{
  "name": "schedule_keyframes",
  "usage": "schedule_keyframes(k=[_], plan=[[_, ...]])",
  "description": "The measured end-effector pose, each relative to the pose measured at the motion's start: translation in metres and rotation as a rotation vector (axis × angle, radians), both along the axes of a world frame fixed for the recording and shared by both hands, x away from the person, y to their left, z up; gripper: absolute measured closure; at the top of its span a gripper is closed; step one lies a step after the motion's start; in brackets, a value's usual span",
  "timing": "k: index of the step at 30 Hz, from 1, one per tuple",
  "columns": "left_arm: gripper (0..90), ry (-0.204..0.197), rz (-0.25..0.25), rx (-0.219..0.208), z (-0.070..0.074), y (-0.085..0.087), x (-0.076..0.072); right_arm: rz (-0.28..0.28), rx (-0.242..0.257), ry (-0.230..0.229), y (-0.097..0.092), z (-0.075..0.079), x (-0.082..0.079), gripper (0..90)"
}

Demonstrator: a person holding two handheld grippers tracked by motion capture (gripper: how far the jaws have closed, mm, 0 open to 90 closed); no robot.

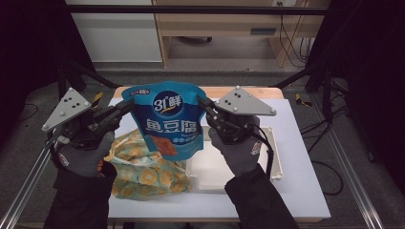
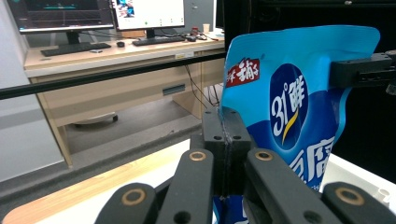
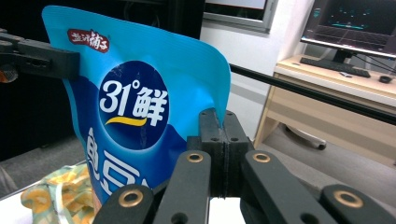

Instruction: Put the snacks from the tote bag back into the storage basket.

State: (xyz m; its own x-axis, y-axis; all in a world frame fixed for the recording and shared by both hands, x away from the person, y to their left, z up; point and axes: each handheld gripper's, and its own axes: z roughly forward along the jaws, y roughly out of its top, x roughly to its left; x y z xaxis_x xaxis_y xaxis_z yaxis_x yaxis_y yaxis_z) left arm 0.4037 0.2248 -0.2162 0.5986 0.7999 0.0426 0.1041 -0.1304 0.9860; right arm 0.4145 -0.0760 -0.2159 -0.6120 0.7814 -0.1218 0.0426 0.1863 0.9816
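Left gripper (image 1: 125,109): your jaws pinch the blue snack pouch (image 1: 167,119) by one top edge.
Right gripper (image 1: 204,106): clamped on its opposite edge.
Pouch: upright above the patterned cloth bag (image 1: 143,169).

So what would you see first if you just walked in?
The bright blue snack bag, held up in the air over the middle of the table. The left gripper and right gripper each pinch one of its side edges. Under it lies a yellow flowery cloth bag.
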Motion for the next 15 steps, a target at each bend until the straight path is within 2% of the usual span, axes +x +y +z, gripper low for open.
schedule_keyframes(k=[15], plan=[[90.0,0.007,-0.063,0.016,-0.002,-0.036,0.005,-0.055,0.007,-0.001,-0.038,-0.005,-0.01,90.0]])
